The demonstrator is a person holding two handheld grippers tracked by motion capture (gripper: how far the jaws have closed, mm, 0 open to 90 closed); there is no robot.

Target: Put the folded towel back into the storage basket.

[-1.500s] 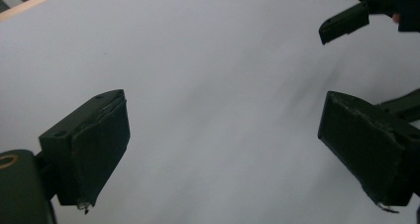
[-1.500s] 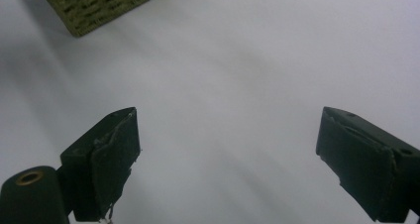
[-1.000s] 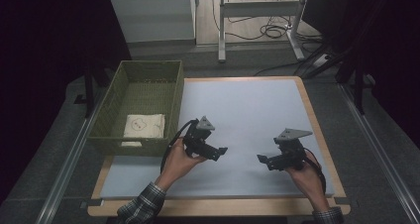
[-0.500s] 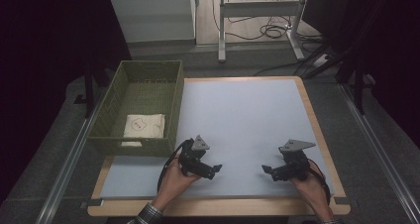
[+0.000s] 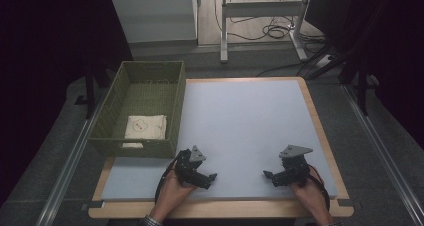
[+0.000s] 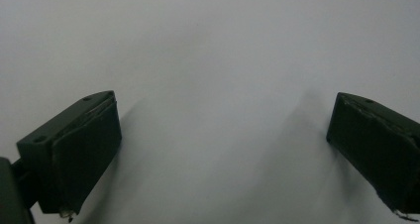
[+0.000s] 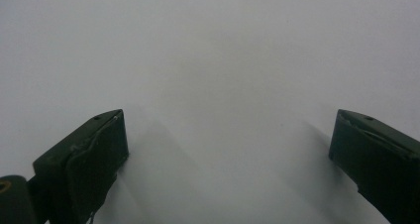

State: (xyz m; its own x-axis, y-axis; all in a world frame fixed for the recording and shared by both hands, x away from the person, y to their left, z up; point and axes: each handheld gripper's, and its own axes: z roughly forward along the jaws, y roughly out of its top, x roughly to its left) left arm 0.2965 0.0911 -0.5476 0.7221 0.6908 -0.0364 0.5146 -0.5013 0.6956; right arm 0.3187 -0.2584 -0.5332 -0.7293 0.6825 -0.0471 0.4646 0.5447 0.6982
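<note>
Resting low on the pale mat (image 5: 250,121), both the left tool (image 5: 211,177) and right tool (image 5: 267,175) gape empty, their hands cropped

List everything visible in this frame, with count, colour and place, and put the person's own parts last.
Basket: 1, olive green woven, left of the mat.
Folded cloth: 1, cream with a small red mark, in the basket's near end.
Mat: 1, pale blue-grey, covering the wooden table.
Metal frame: 1, light grey, on the floor beyond the table, cables beside it.
Left gripper: 1, black, near edge, jaws apart.
Right gripper: 1, black, near edge, jaws apart.
</note>
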